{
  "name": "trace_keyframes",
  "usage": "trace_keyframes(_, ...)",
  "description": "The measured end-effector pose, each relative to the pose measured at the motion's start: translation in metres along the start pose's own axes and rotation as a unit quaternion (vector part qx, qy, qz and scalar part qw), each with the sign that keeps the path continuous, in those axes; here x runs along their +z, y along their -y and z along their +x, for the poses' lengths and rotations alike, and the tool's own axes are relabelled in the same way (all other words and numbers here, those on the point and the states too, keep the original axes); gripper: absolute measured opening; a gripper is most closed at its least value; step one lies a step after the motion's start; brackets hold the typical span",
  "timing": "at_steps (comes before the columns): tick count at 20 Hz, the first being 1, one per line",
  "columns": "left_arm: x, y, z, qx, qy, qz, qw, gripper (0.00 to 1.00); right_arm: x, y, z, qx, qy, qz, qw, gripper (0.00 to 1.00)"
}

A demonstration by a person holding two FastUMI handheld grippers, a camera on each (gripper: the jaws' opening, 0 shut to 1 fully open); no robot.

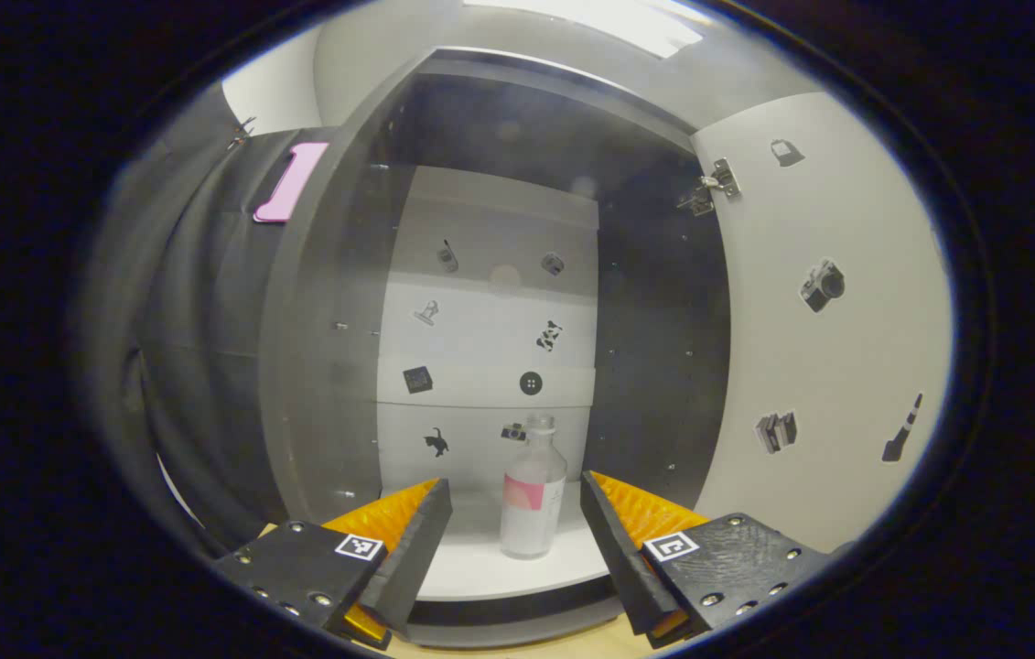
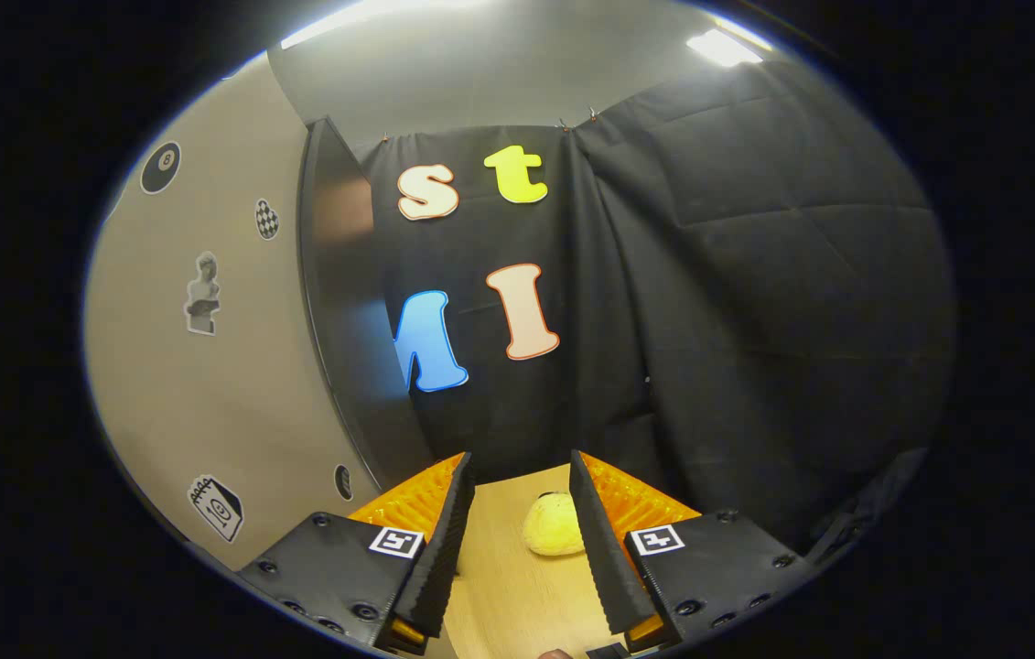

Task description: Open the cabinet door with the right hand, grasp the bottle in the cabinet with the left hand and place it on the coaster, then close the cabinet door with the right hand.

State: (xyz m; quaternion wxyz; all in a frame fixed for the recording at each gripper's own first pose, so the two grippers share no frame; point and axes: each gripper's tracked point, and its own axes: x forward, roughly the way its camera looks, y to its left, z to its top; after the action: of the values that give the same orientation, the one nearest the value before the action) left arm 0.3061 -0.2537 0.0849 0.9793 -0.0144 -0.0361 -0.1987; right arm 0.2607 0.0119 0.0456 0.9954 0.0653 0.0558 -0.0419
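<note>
Left gripper view. Left claw (image 1: 515, 526) points level into the open cabinet (image 1: 334, 348), fingers spread wide, holding nothing. The bottle (image 1: 532, 490) stands upright on the cabinet's pale bottom shelf (image 1: 480, 558), seen between the two fingers but farther in, w/ a gap to each finger; no contact. Bottle is clear w/ a pinkish label, cap on. Cabinet has dark side walls and a pale back panel carrying small stickers. The cabinet door (image 1: 837, 348) is swung open at right, its pale inner face turned toward the camera, hinge (image 1: 709, 188) near its top left corner, more stickers on it. A strip of wood-tone table (image 1: 517, 645) shows at the very bottom, nearer than the cabinet's front edge.

Right gripper view. Right claw (image 2: 517, 540) is also spread open and empty, aimed level-to-slightly-down over the table (image 2: 503, 586) toward the booth's black cloth wall (image 2: 755, 320). A yellow rounded object (image 2: 554, 526) lies on the table between the fingers, beyond their tips; its right side is hidden by the right finger, so contact can't be told. At left, the door's pale outer face (image 2: 206, 366) w/ stickers, its dark edge (image 2: 343, 320) running top to bottom just left of the claw; claw not touching it.
</note>
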Motion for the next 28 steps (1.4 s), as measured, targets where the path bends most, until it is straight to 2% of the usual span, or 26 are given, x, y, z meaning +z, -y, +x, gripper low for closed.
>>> trace_keyframes(1,-0.001,0.004,0.012,-0.005,-0.002,0.001,1.000,0.87,0.001,0.001,0.005,-0.002,0.002,0.001,1.000,0.61)
trace_keyframes(2,-0.002,0.007,0.020,-0.009,-0.005,-0.003,1.000,0.85,0.001,0.005,0.009,-0.007,0.003,0.001,1.000,0.78)
trace_keyframes(3,-0.001,0.011,0.029,-0.014,-0.002,-0.010,1.000,0.85,-0.002,0.012,0.012,-0.018,0.002,-0.003,1.000,0.78)
trace_keyframes(4,0.001,0.013,0.038,-0.017,0.003,-0.015,1.000,0.88,-0.001,0.016,0.014,-0.028,0.001,-0.008,1.000,0.89)
trace_keyframes(5,0.001,0.015,0.046,-0.020,0.004,-0.017,1.000,0.86,-0.004,0.020,0.018,-0.033,0.001,-0.009,0.999,0.93)
trace_keyframes(8,-0.004,0.017,0.067,-0.022,-0.001,-0.004,1.000,0.89,-0.007,0.025,0.021,-0.035,-0.006,-0.002,0.999,0.92)
trace_keyframes(17,-0.037,0.016,0.112,-0.016,-0.027,0.003,0.999,0.87,-0.015,0.044,0.030,-0.058,-0.023,-0.012,0.998,0.92)
trace_keyframes(19,-0.044,0.017,0.118,-0.020,-0.032,-0.002,0.999,0.88,-0.016,0.046,0.031,-0.061,-0.026,-0.013,0.998,0.92)
trace_keyframes(20,-0.047,0.017,0.121,-0.021,-0.034,-0.006,0.999,0.86,-0.015,0.047,0.032,-0.061,-0.026,-0.012,0.998,0.98)
trace_keyframes(25,-0.063,0.014,0.130,-0.016,-0.046,-0.026,0.998,0.88,-0.018,0.048,0.034,-0.064,-0.032,-0.015,0.997,0.98)
trace_keyframes(26,-0.065,0.013,0.130,-0.014,-0.049,-0.027,0.998,0.85,-0.019,0.049,0.035,-0.065,-0.034,-0.018,0.997,0.98)
trace_keyframes(27,-0.066,0.013,0.130,-0.015,-0.050,-0.028,0.998,0.88,-0.021,0.050,0.035,-0.065,-0.036,-0.019,0.997,0.98)
trace_keyframes(28,-0.063,0.012,0.127,-0.011,-0.046,-0.026,0.999,0.87,-0.022,0.050,0.035,-0.066,-0.038,-0.020,0.997,0.92)
